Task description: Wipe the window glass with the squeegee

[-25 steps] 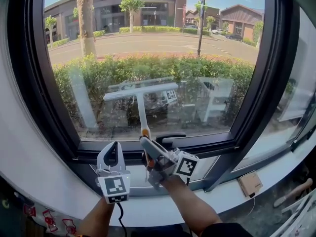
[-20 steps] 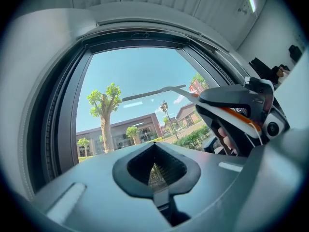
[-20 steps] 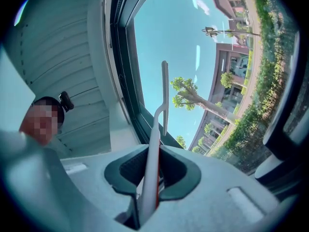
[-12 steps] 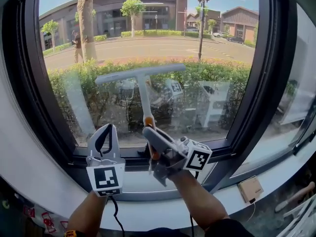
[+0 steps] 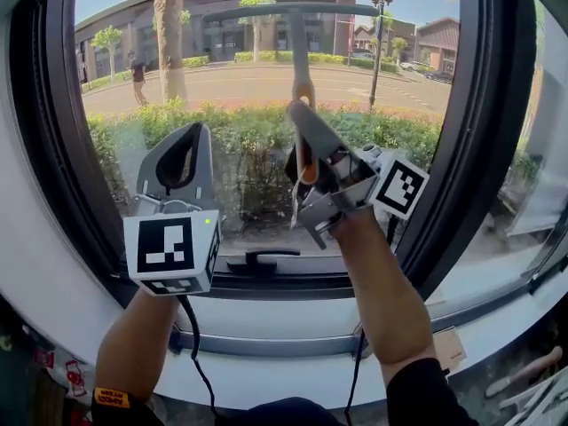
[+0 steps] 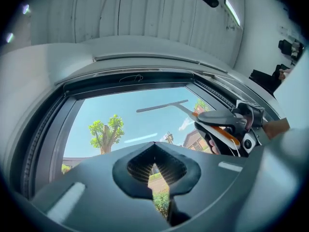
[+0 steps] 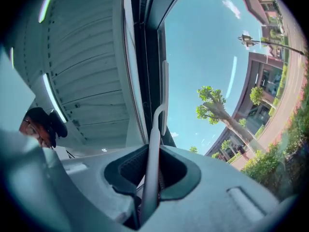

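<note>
The squeegee (image 5: 299,56) stands upright against the window glass (image 5: 417,87), its grey blade near the top of the pane and its orange-ended handle pointing down. My right gripper (image 5: 300,118) is shut on that handle. In the right gripper view the grey squeegee handle (image 7: 153,149) runs up between the jaws to the blade beside the dark frame. My left gripper (image 5: 189,136) is raised at the left in front of the glass, shut, with nothing in it. From the left gripper view (image 6: 154,151) I see the squeegee blade (image 6: 161,106) and the right gripper (image 6: 227,124) to the right.
A dark window frame (image 5: 53,149) surrounds the pane, with a black latch handle (image 5: 266,257) on its bottom rail. A white sill (image 5: 293,375) runs below. A small cardboard box (image 5: 451,348) lies at the lower right. Trees, hedge and a street lie outside.
My right gripper has carried the squeegee up the glass, from the lower part of the pane to near its top. My left gripper has also risen.
</note>
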Action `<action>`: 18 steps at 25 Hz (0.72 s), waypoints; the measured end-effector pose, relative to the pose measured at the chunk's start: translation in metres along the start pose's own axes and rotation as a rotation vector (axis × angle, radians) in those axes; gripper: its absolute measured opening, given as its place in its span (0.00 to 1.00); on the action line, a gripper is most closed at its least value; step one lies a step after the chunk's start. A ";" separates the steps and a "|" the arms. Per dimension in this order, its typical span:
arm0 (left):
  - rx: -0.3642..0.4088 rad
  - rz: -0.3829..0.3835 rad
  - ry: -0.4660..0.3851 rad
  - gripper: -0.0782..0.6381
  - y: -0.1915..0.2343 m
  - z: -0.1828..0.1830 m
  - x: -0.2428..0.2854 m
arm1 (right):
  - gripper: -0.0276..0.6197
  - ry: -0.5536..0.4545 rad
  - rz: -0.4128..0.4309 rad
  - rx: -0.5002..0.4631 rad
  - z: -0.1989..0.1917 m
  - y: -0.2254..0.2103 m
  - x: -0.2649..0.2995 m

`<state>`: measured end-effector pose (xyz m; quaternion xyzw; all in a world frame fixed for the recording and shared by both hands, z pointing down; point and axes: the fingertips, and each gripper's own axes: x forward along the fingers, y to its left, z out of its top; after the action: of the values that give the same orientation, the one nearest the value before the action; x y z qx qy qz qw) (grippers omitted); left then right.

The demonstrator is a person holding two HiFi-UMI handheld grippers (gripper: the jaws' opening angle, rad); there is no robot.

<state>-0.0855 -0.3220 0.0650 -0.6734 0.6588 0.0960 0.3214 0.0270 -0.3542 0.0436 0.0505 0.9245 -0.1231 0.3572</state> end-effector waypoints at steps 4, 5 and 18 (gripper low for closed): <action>0.033 0.021 -0.020 0.13 -0.007 0.028 0.018 | 0.11 -0.010 -0.015 0.020 0.018 -0.010 -0.010; 0.044 0.024 -0.026 0.13 -0.009 0.033 0.020 | 0.12 -0.016 -0.018 0.029 0.021 -0.012 -0.012; 0.045 -0.019 0.129 0.13 -0.065 -0.060 -0.007 | 0.12 0.000 -0.052 0.115 -0.038 -0.022 -0.075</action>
<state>-0.0427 -0.3542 0.1351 -0.6768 0.6739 0.0346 0.2942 0.0534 -0.3662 0.1255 0.0468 0.9169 -0.1850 0.3505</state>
